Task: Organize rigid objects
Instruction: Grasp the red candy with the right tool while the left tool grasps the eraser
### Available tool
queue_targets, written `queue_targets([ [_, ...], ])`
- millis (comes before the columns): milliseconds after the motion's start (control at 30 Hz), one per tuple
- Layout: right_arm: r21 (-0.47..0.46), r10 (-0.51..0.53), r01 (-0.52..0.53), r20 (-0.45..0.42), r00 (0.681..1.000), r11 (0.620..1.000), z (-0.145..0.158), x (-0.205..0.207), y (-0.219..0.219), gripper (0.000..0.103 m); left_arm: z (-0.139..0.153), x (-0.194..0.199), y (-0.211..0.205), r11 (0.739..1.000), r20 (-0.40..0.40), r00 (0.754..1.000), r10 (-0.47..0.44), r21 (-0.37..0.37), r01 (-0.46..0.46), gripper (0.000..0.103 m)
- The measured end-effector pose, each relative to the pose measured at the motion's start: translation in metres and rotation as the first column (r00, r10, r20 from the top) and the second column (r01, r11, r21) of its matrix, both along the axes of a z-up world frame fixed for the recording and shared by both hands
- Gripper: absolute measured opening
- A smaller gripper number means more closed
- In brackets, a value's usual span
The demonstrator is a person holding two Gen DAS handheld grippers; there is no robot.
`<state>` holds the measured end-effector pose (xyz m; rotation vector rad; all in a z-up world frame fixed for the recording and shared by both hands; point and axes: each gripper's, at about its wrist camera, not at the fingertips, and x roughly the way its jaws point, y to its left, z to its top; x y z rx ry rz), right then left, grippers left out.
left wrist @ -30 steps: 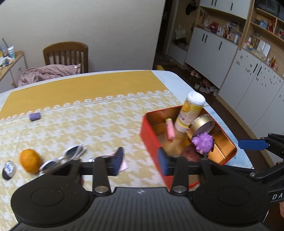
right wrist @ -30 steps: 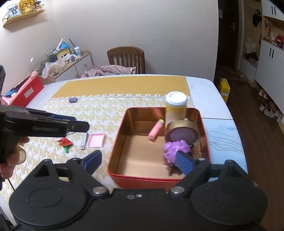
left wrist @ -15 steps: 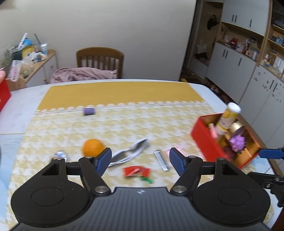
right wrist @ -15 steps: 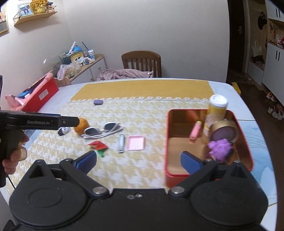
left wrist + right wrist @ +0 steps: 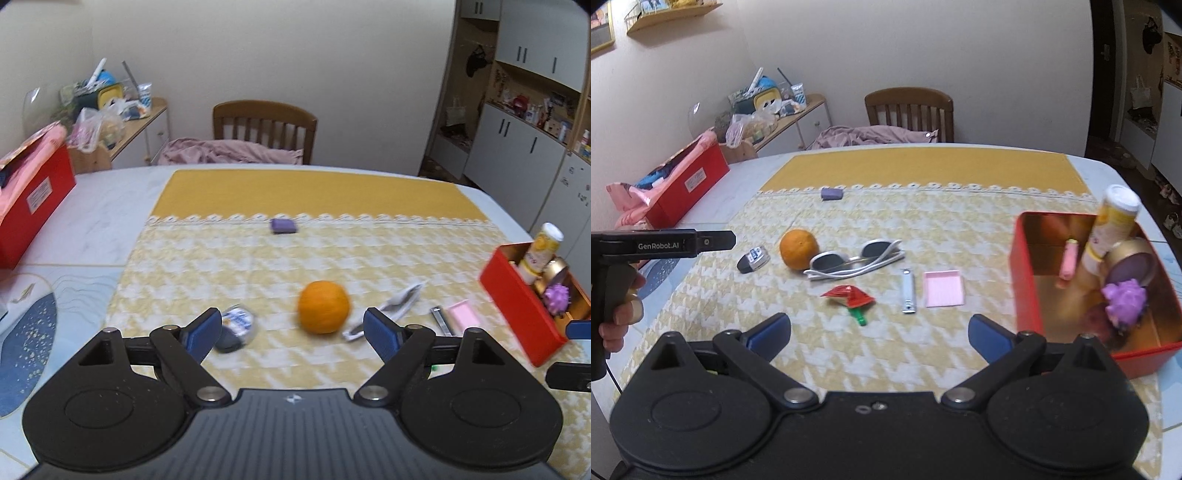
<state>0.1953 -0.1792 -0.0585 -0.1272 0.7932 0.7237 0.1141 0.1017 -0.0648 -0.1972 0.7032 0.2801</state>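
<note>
My left gripper (image 5: 293,330) is open and empty, just short of an orange (image 5: 324,307) and a small dark round tin (image 5: 236,326) on the yellow cloth. My right gripper (image 5: 879,332) is open and empty, above the cloth near a red wrapper (image 5: 849,295). White sunglasses (image 5: 855,258), a nail clipper (image 5: 908,290), a pink lid (image 5: 943,288) and a purple eraser (image 5: 832,192) lie loose. The red tin box (image 5: 1027,280) at the right holds a bottle (image 5: 1112,225), a pink tube, a gold jar and a purple spiky ball (image 5: 1124,299).
A red box with pink cloth (image 5: 689,184) stands at the table's far left. A wooden chair (image 5: 910,110) with a pink garment is behind the table. A cluttered side shelf is at the back left. Cabinets (image 5: 524,144) line the right wall.
Both grippers have swung left, away from the red tin box, toward the loose items. The left gripper has opened wider and now faces the orange.
</note>
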Motion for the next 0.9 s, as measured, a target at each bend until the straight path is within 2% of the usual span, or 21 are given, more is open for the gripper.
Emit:
queue_targets([
  [400, -0.087, 0.109, -0.111, -0.023, 0.994, 0.99, -0.021, 0.019, 0.06, 0.102, -0.044, 0.013, 0.052, 1.0, -0.066, 0.998, -0.001, -0.02, 0.0, 0.084],
  [700, -0.164, 0.153, -0.16, -0.05, 0.987, 0.973, -0.046, 0.045, 0.095, 0.101, -0.069, 0.031, 0.069, 1.0, -0.111, 0.994, -0.013, -0.001, 0.013, 0.084],
  [800, -0.191, 0.164, -0.173, -0.059, 0.985, 0.966, -0.054, 0.055, 0.104, 0.099, -0.074, 0.037, 0.068, 0.999, -0.116, 0.993, -0.031, 0.017, 0.034, 0.084],
  [900, -0.228, 0.181, -0.192, -0.072, 0.981, 0.954, -0.062, 0.06, 0.113, 0.091, -0.08, 0.042, 0.068, 0.998, -0.128, 0.991, -0.046, 0.025, 0.05, 0.084],
])
